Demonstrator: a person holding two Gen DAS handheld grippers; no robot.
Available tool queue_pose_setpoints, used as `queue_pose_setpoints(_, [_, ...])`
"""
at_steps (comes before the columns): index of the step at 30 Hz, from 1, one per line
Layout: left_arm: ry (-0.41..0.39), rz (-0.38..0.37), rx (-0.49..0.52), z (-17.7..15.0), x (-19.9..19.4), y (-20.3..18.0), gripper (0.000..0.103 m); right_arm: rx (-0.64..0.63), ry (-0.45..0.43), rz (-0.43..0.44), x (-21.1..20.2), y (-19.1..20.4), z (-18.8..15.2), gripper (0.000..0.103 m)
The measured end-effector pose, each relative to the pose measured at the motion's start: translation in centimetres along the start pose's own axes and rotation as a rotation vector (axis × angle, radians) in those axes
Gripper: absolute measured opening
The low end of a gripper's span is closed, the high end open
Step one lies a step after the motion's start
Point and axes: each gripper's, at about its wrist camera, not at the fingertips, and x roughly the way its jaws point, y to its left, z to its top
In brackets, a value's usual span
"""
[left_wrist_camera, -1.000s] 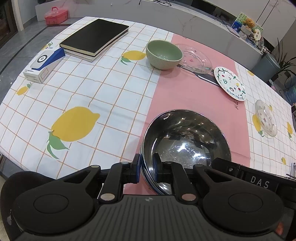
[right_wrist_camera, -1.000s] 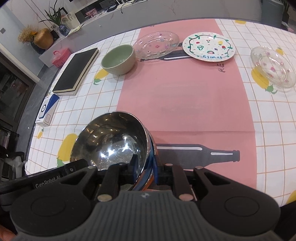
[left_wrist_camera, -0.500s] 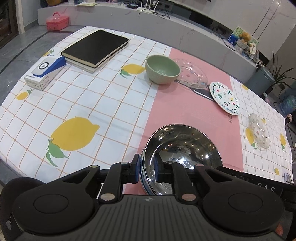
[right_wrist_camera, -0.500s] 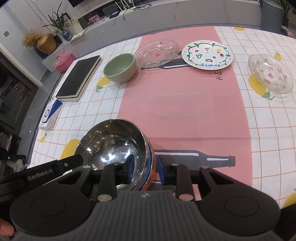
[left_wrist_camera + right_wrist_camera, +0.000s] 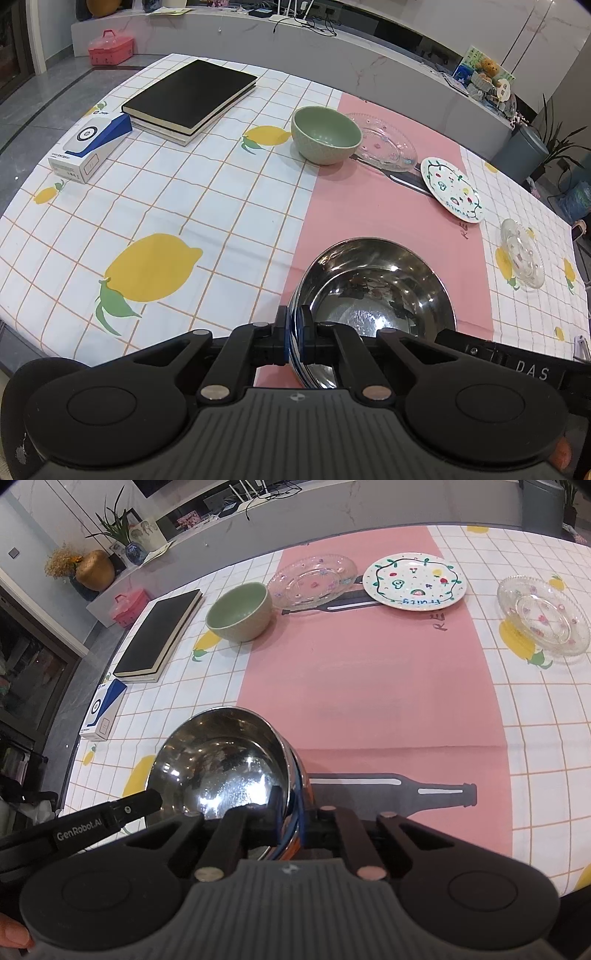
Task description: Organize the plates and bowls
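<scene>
A shiny steel bowl [image 5: 376, 291] [image 5: 221, 760], with other rims nested under it, is at the near edge on the pink strip of the tablecloth. My left gripper [image 5: 294, 332] has its jaws closing tight on the bowl's left rim, one pad inside and one outside. On the right rim, the jaws of my right gripper [image 5: 291, 812] close the same way. Farther back stand a green bowl [image 5: 325, 134] [image 5: 239, 612], a clear glass plate [image 5: 386, 142] [image 5: 312, 579], a white painted plate [image 5: 452, 194] [image 5: 413, 581] and a small glass dish [image 5: 522, 253] [image 5: 543, 614].
A black book [image 5: 192, 96] lies at the far left of the table, with a blue and white box [image 5: 90, 147] beside it. Behind the table runs a grey counter [image 5: 369, 74]. The table's near edge is just below the grippers.
Both pairs of jaws have narrowed from a loose gap around the rim to a tight pinch on it. The bowl has stayed between them at the near edge.
</scene>
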Motion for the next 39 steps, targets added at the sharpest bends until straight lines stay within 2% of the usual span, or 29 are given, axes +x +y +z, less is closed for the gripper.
queue_pose_setpoints(1, [-0.002,-0.005,-0.005,0.1,-0.1,0.1,0.008,-0.004,0.002,0.001,-0.1,0.1,0.0,0.011])
queue_pose_setpoints(4, [-0.021,-0.017,-0.018,0.5,-0.6,0.3,0.010,-0.016,-0.020,0.007,-0.7,0.3,0.2,0.012])
queue_pose_setpoints(7, [-0.045,-0.019,-0.018,1.2,-1.1,0.4,0.013,-0.018,-0.045,0.010,-1.3,0.4,0.7,0.020])
queue_pose_setpoints(10, [-0.070,-0.022,-0.013,2.0,-1.6,0.4,0.014,-0.016,-0.062,0.009,-1.7,0.3,1.2,0.023])
queue_pose_setpoints(20, [-0.125,-0.040,0.052,4.6,-2.0,-0.6,0.020,-0.007,-0.090,0.016,-1.8,0.2,3.8,0.037])
queue_pose_setpoints(26, [-0.128,-0.049,0.075,5.8,-0.8,-0.8,0.033,0.000,-0.084,0.014,-0.8,0.0,5.2,0.046])
queue_pose_setpoints(30, [-0.111,-0.059,0.067,6.8,0.4,-0.6,0.036,0.003,-0.074,0.011,0.2,-0.1,6.3,0.049])
queue_pose_setpoints(39, [-0.096,-0.069,0.053,9.9,3.7,0.2,0.036,-0.011,-0.050,0.010,3.8,0.3,10.0,0.049])
